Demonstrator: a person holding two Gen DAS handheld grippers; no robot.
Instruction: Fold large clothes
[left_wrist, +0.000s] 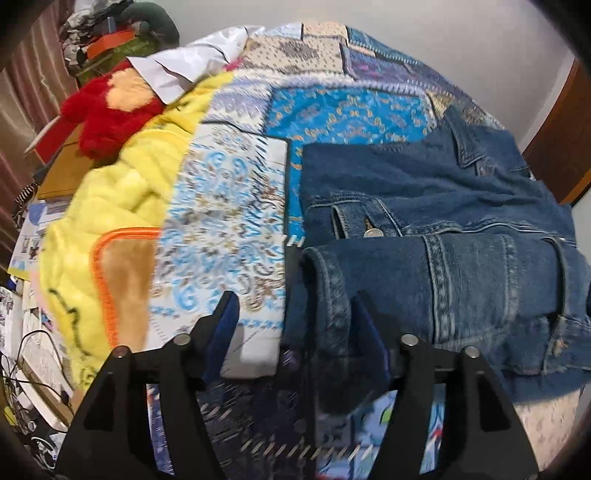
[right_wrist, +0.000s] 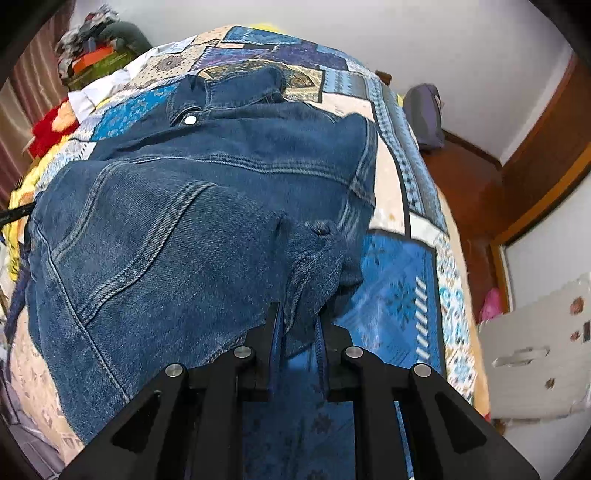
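A blue denim jacket (left_wrist: 424, 206) lies partly folded on a patchwork bedspread (left_wrist: 229, 206). In the left wrist view my left gripper (left_wrist: 291, 314) is open, its right finger against the folded sleeve cuff (left_wrist: 332, 295) and its left finger over the bedspread. In the right wrist view the jacket (right_wrist: 192, 221) fills the middle, lifted in a hump. My right gripper (right_wrist: 297, 325) is shut on a bunched corner of the denim (right_wrist: 314, 266) and holds it above the bed.
A yellow fleece blanket (left_wrist: 110, 221), a red plush toy (left_wrist: 107, 110) and a white cloth (left_wrist: 192, 62) lie at the bed's left. Clutter and cables (left_wrist: 29, 354) sit left of the bed. A wooden floor (right_wrist: 469, 192) and a cardboard box (right_wrist: 535, 354) are right of the bed.
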